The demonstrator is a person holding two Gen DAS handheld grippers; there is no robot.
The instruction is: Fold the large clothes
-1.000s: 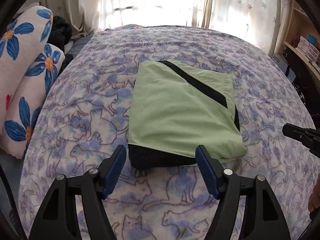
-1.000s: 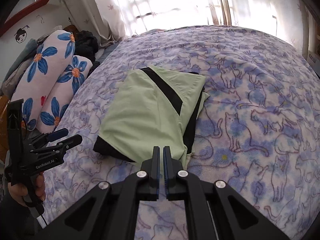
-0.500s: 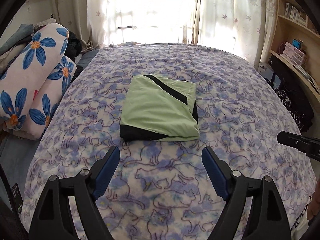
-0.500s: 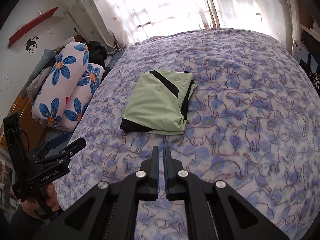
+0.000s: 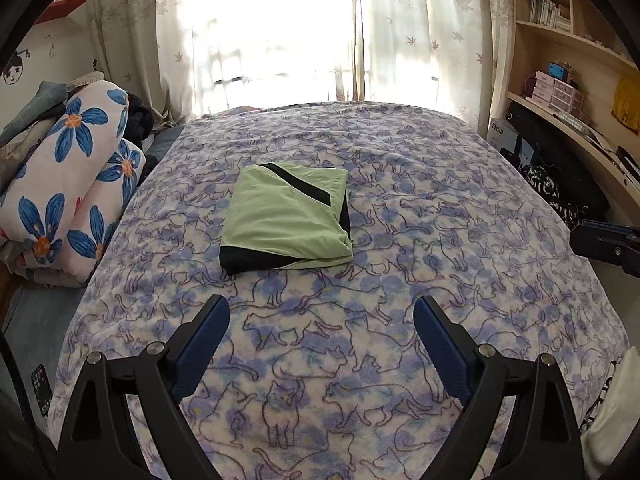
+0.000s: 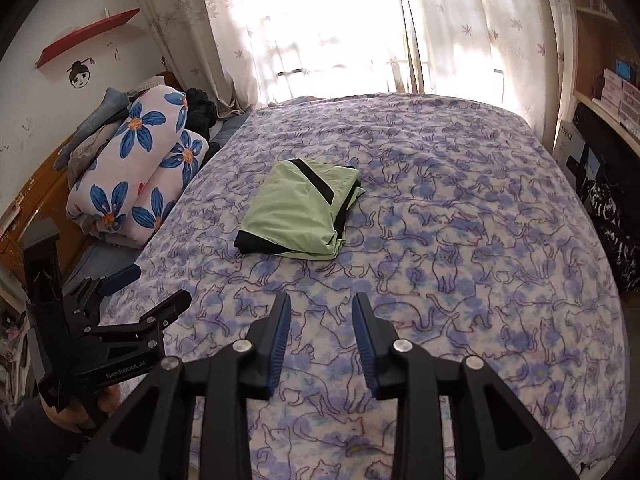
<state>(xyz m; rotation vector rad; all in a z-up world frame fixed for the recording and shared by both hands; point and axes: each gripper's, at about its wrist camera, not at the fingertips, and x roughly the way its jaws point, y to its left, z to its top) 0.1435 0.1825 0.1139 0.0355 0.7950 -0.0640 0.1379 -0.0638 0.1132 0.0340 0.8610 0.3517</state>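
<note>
The folded green garment (image 5: 286, 220) lies mid-bed on the cat-print blanket (image 5: 440, 240), nearer its left edge, well apart from both grippers. The left gripper (image 5: 322, 320) has just been opening its jaws wide, nothing between them. The right gripper (image 6: 322, 312) has just been parting its jaws narrowly, also empty. Only the right view shows the hand (image 6: 80, 408) holding the left gripper; only the left shows bookshelves (image 5: 560, 32).

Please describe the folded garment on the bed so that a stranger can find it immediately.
Look at the bed with the purple cat-print blanket. Near its middle lies a flat, folded light-green garment with black trim. It is the only plain-coloured thing there; the flowered bedding roll lies off the bed's left edge.
</note>
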